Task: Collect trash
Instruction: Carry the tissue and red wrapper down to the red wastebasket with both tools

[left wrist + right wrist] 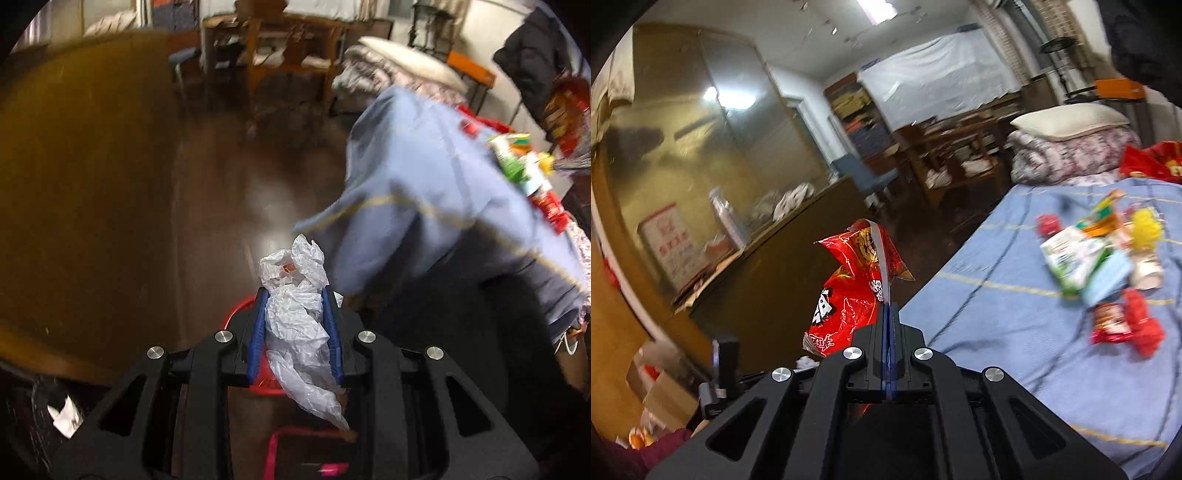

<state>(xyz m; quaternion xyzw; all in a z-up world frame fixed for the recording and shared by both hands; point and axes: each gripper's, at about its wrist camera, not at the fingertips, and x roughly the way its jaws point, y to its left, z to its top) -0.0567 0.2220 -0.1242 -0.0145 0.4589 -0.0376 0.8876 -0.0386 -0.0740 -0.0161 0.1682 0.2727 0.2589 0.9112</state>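
Left gripper (297, 295): blue-padded fingers (258, 328) drawn narrow and clamped on a crumpled white plastic bag (299, 325), seen from the left wrist view pointing steeply down toward a dark floor (221, 177).
White plastic bag: held between the two pads; its top bunches above the fingertips with a small red-orange spot showing in the folds, and its tail hangs loose below the pads.
Red basket (236, 314): only a curved red rim shows, just behind and beneath the left fingers; what it holds cannot be told.
Right gripper (889, 306): fingers pressed flat together, pinching the edge of a red snack wrapper (849, 291).
Red snack wrapper: stands up and to the left of the closed fingertips, crinkled, with white printed characters; a grey seam strip runs down into the pinch.
Bed (997, 317): covered by a blue sheet with thin yellow and dark lines, to the right of the right gripper.
Remaining litter (1075, 258): a blurred cluster of green-and-white, yellow and red packets lying on the blue sheet, well apart from both grippers.
Pillow (1071, 118): pale, resting on a folded patterned quilt (1071, 151) at the far end of the bed.
Cabinet (683, 155): tall, with glossy doors, at the left of the right wrist view.
Wooden chair (288, 55): in the background, beyond the floor.
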